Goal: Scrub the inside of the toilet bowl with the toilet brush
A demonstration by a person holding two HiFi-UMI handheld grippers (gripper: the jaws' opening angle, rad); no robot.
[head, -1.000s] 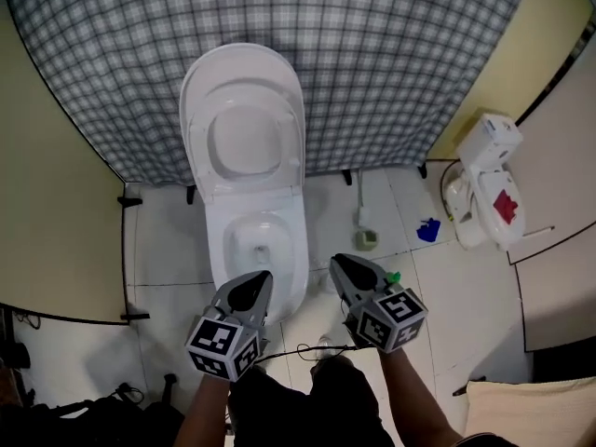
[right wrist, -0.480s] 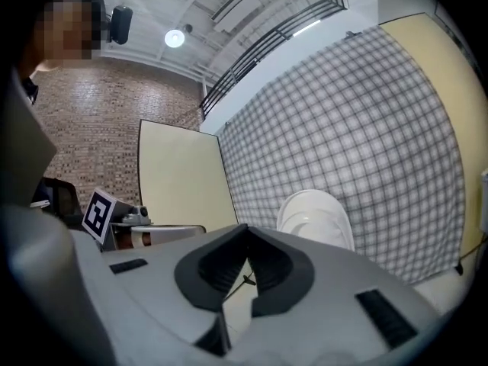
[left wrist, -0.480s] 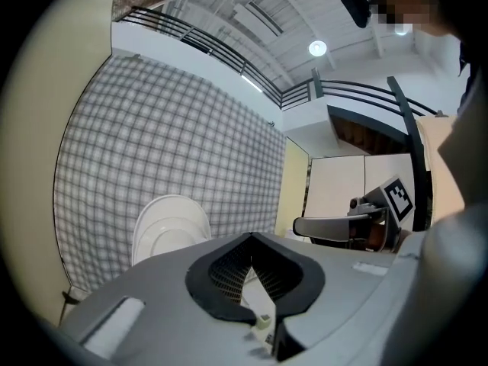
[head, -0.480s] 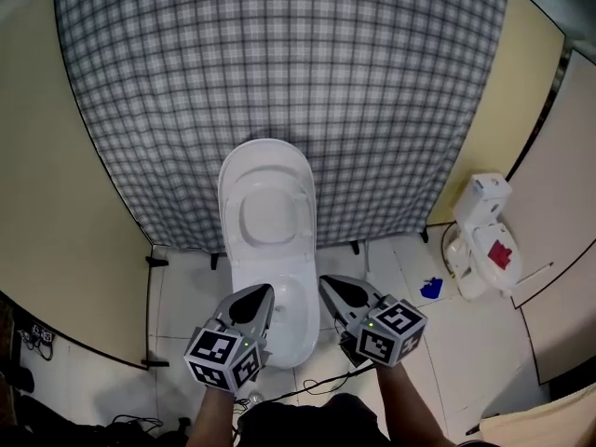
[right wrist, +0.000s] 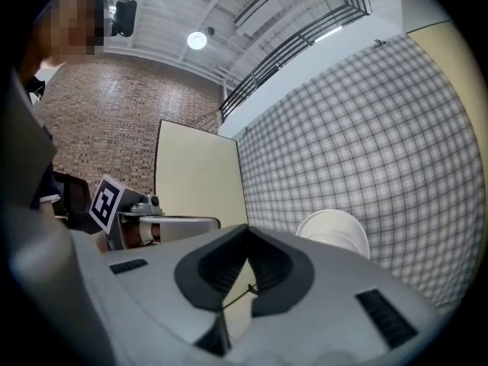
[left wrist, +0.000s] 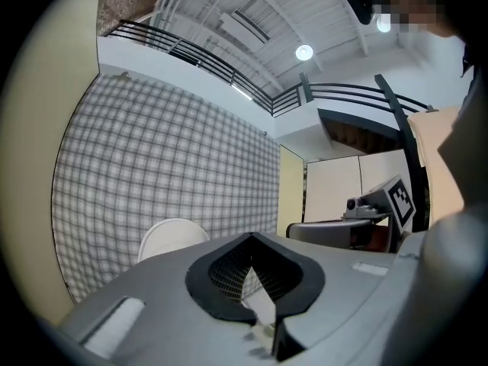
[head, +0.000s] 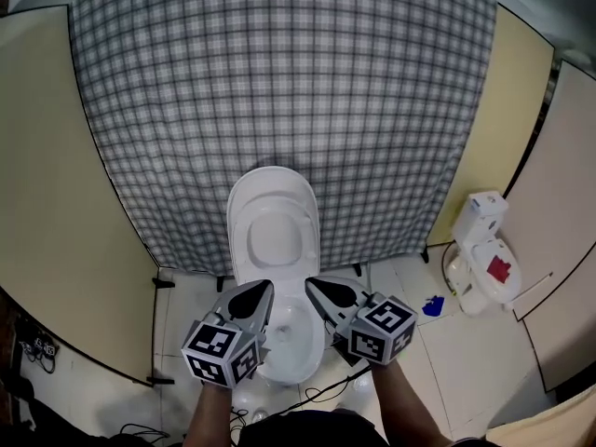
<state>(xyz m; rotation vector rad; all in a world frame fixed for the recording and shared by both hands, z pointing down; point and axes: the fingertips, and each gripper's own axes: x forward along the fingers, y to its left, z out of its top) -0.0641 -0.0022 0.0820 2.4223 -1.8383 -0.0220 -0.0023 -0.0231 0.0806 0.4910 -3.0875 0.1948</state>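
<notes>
The white toilet [head: 279, 361] stands in the middle of the head view, its lid and seat [head: 273, 236] raised against a checked curtain. My left gripper [head: 255, 293] hovers over the bowl's left rim. My right gripper [head: 317, 289] hovers over the right rim. Both are shut with nothing between their jaws. In the left gripper view the shut jaw tips [left wrist: 250, 236] point towards the raised lid [left wrist: 169, 236]. The right gripper view shows its own shut tips [right wrist: 246, 229] and the lid [right wrist: 335, 231] to the right. No toilet brush shows in any view.
A grey checked curtain [head: 279, 91] hangs behind the toilet, between beige partition panels [head: 56, 203]. At the right, on the tiled floor, stand a second white fixture with a red mark [head: 484, 264] and a small blue object [head: 431, 306]. A thin black cable [head: 317, 394] lies near my feet.
The head view has tilted up, so more curtain and less floor show. Both grippers now sit higher against the bowl and closer together. A brush-like item right of the toilet has dropped out of sight.
</notes>
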